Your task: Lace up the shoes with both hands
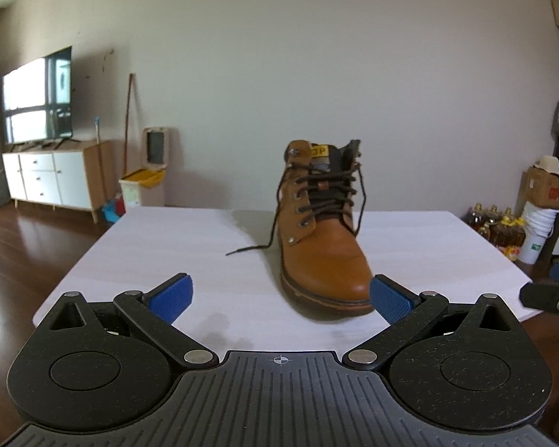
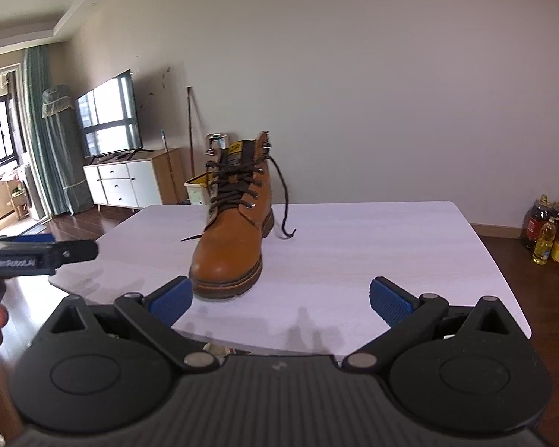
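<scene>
White table (image 1: 167, 246) bears a brown boot (image 1: 324, 246); both grippers' jaws gape empty.

Both units same build. Left hand-held gripper (image 1: 281, 296): matte black speckled plastic, ribbed grey centre plate with crosshair mark, two round pivot housings, silver rivets on linkage arms, blue textured pads (image 1: 389, 300). Right hand-held gripper (image 2: 281, 296): identical. White "GenRobot.ai" lettering on the left unit's side, seen from the right wrist.
</scene>
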Demonstrator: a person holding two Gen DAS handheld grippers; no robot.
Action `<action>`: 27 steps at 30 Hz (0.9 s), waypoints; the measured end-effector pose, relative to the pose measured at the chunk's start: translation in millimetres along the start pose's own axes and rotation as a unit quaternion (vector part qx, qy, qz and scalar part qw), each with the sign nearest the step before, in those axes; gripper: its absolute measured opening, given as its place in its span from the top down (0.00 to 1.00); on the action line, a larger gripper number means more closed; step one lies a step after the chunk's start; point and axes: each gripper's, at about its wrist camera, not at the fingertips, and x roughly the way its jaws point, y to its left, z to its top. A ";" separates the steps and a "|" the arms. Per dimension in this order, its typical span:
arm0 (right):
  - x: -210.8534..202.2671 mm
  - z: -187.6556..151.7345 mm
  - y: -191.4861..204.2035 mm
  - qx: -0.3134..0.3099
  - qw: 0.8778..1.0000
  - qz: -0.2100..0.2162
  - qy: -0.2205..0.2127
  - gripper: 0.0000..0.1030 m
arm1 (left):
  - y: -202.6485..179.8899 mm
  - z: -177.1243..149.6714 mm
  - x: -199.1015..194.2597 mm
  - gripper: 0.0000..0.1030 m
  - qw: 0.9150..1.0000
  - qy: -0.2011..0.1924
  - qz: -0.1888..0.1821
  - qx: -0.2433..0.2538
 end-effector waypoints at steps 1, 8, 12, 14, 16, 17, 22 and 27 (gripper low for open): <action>-2.1 -0.7 1.3 -0.002 1.000 0.003 0.000 0.01 | -1.8 -0.3 -3.0 0.00 1.000 -0.002 -0.001 -0.001; -8.3 -0.3 9.3 0.003 1.000 0.015 0.000 0.01 | -8.6 0.6 -11.1 0.00 1.000 -0.010 0.002 0.001; -11.8 -1.0 15.9 0.002 1.000 0.019 0.000 0.01 | -7.3 -1.1 -13.3 0.00 1.000 -0.008 0.004 0.003; -12.4 -2.2 18.1 -0.001 1.000 0.018 0.001 0.01 | -6.7 -2.1 -13.7 0.00 1.000 -0.007 0.006 0.002; -12.2 -3.0 18.6 -0.002 1.000 0.013 0.003 0.01 | -6.4 -4.3 -13.3 0.00 1.000 -0.003 0.006 0.004; -12.5 -3.2 18.4 -0.001 1.000 0.012 0.004 0.01 | -6.6 -4.7 -12.9 0.00 1.000 -0.001 0.004 0.003; -15.0 -4.4 16.2 -0.001 1.000 0.010 0.003 0.01 | -10.4 -6.7 -12.3 0.00 1.000 0.005 -0.006 0.008; -15.9 -4.2 13.8 0.000 1.000 0.007 0.004 0.01 | -11.5 -7.7 -15.1 0.00 1.000 0.004 -0.012 0.007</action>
